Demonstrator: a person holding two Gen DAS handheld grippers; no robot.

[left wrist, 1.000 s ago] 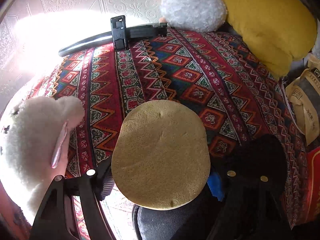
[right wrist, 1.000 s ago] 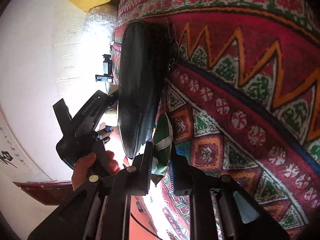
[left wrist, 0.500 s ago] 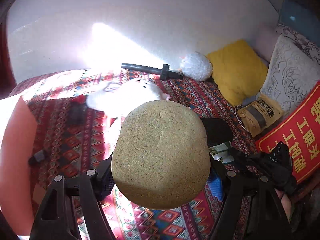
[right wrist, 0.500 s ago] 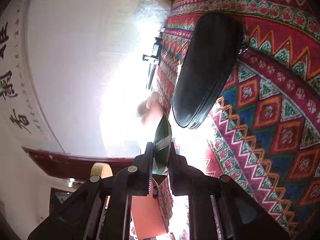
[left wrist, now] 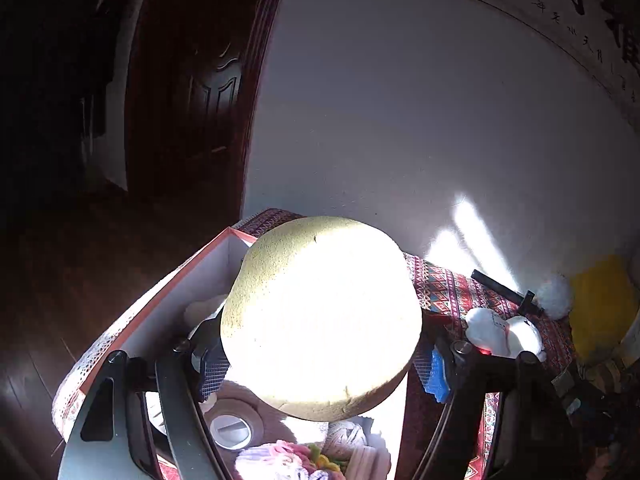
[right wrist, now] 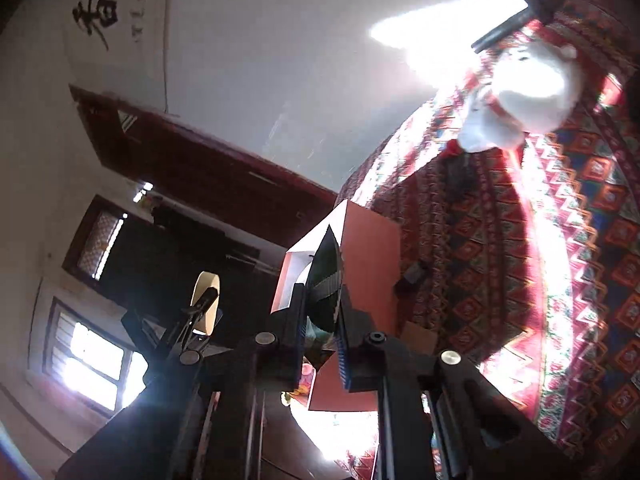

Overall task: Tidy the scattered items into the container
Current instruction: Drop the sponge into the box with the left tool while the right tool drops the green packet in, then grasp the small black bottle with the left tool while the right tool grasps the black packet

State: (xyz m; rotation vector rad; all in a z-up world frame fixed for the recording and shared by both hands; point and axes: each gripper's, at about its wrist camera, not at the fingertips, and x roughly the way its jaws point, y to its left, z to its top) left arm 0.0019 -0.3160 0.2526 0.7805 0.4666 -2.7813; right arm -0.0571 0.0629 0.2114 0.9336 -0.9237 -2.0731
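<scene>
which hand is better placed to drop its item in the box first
Left. Its tool holds the round yellow sponge directly above the open box, over items already inside. The right tool, shut on a dark green packet, sits beside the box's outer wall.

My round tan sponge hung above the open orange box, sunlit and flat side toward me. A thin dark-green packet stood edge-on near the box's corner. A white plush toy lay on the patterned blanket, far right.
</scene>
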